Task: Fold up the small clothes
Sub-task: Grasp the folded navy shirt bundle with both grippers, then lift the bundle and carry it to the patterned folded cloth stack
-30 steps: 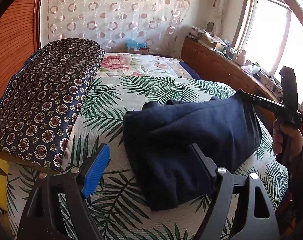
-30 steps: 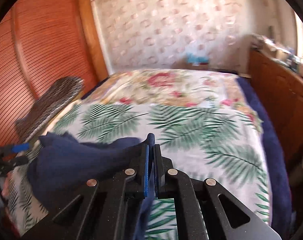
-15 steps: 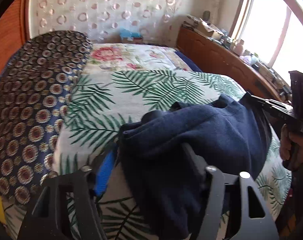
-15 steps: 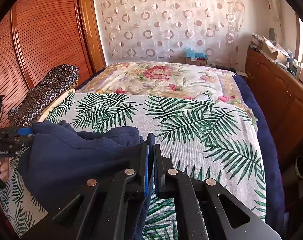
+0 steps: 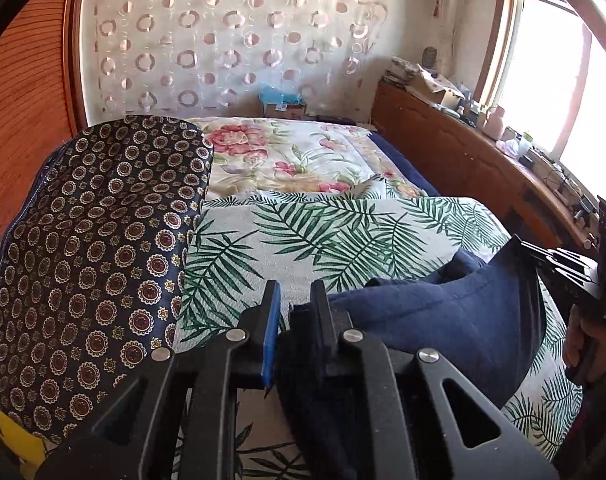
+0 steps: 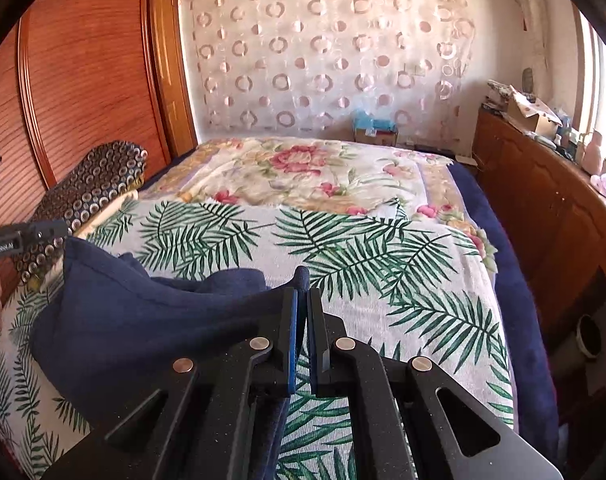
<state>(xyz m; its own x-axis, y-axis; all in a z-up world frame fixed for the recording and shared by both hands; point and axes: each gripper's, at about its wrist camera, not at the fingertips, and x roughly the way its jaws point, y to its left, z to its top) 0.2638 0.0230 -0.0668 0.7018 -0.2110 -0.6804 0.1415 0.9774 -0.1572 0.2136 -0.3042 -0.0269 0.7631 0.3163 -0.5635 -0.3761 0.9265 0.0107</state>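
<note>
A navy blue garment hangs stretched between my two grippers above the palm-leaf bedspread. My left gripper is shut on one corner of it. My right gripper is shut on the other corner, with a tip of cloth poking out between the fingers. In the right wrist view the garment sags to the left toward the left gripper. In the left wrist view the right gripper shows at the right edge, holding the cloth.
A dark patterned pillow lies on the left side of the bed. A floral blanket covers the far half. A wooden sideboard with clutter runs along the right. A wooden wardrobe stands at the left.
My left gripper went from open beside the garment to shut on its corner. The garment has been lifted and now hangs between both grippers. The right gripper stayed shut.
</note>
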